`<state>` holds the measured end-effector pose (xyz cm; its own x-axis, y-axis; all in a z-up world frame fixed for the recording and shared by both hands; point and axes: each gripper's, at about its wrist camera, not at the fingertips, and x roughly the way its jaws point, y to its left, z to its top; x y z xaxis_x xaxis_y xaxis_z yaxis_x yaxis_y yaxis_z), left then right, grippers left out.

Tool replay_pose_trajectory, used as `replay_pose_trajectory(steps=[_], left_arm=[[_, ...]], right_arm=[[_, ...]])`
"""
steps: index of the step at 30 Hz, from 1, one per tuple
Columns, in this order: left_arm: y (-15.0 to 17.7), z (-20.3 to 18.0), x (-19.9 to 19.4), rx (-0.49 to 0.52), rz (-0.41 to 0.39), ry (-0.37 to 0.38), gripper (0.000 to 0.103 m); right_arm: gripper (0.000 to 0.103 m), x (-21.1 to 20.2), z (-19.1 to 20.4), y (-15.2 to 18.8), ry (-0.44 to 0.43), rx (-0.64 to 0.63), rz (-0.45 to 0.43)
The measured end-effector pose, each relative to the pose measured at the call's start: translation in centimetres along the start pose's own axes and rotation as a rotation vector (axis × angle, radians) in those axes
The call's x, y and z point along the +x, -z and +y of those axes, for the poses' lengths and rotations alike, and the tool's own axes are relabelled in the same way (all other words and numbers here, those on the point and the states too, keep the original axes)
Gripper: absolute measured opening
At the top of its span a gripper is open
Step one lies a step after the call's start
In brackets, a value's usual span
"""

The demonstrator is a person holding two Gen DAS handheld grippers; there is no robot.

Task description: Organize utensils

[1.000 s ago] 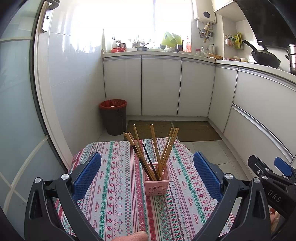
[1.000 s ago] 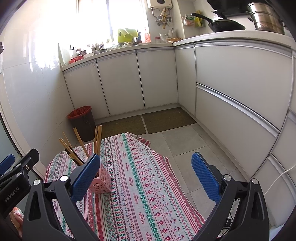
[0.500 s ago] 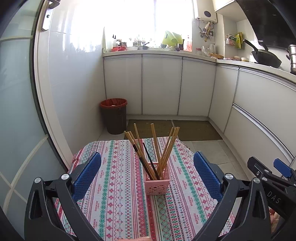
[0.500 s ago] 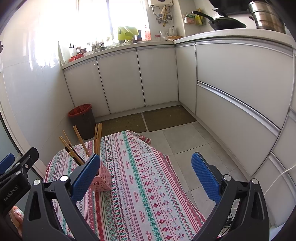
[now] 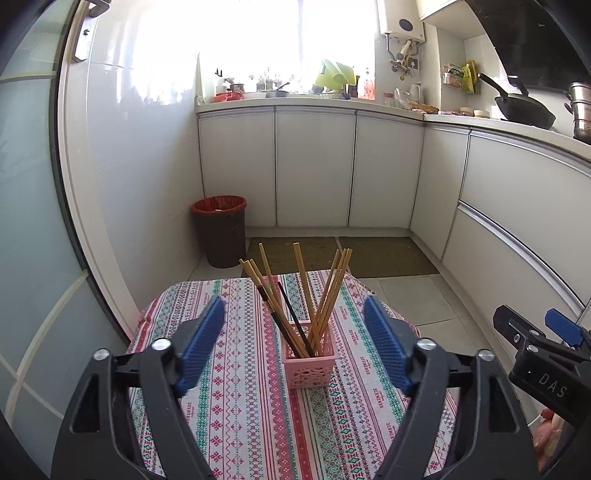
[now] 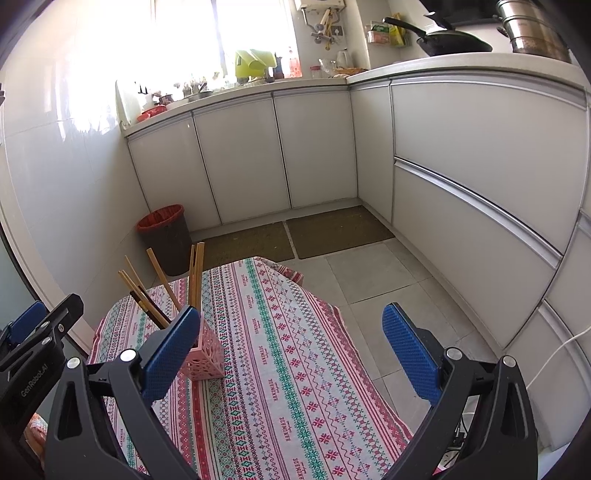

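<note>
The bottom of the small table [image 5: 236, 424] is cut off, so I cannot see how far its stripy cloth [image 6: 295, 350] goes toward me. The things on the far counter [image 5: 310, 99] by the bright window are too small and washed out to name.

At the far left, on the floor by the wall, stands a dark bin [image 5: 223, 230] with a red bag in it. I cannot see what is in the bag.

The left gripper [image 5: 295, 347] hangs over the table. Its blue pads [image 5: 201, 343] are wide apart and are closing a little. The pink basket [image 5: 309, 363] stands on the cloth in the gap between them, but the pads do not touch it. The basket holds a bunch of chopsticks [image 5: 328, 291], mostly wooden, with one or two dark ones. They stand up and lean out like a fan.

The right gripper [image 6: 291, 354] is wide too, with only cloth and floor between its pads. In its view, its left pad [image 6: 168, 350] hides part of the basket.

Two brown mats [image 6: 336, 230] lie on the floor past the table. A black pan [image 5: 524, 109] and a metal pot [image 6: 532, 31] sit on the counter at the right.
</note>
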<state>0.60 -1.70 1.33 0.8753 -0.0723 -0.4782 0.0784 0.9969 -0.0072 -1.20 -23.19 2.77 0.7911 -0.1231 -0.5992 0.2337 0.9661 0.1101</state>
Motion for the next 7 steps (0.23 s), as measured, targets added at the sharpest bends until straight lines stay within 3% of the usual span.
replay_pose_trajectory(steps=[2, 7], left_arm=[[-0.04, -0.08, -0.04, 0.0, 0.004, -0.01, 0.096], [-0.09, -0.01, -0.08, -0.01, 0.014, -0.019, 0.096]], right_arm=[[0.096, -0.01, -0.06, -0.04, 0.0, 0.003, 0.001], [0.096, 0.08, -0.1, -0.02, 0.0, 0.006, 0.006]])
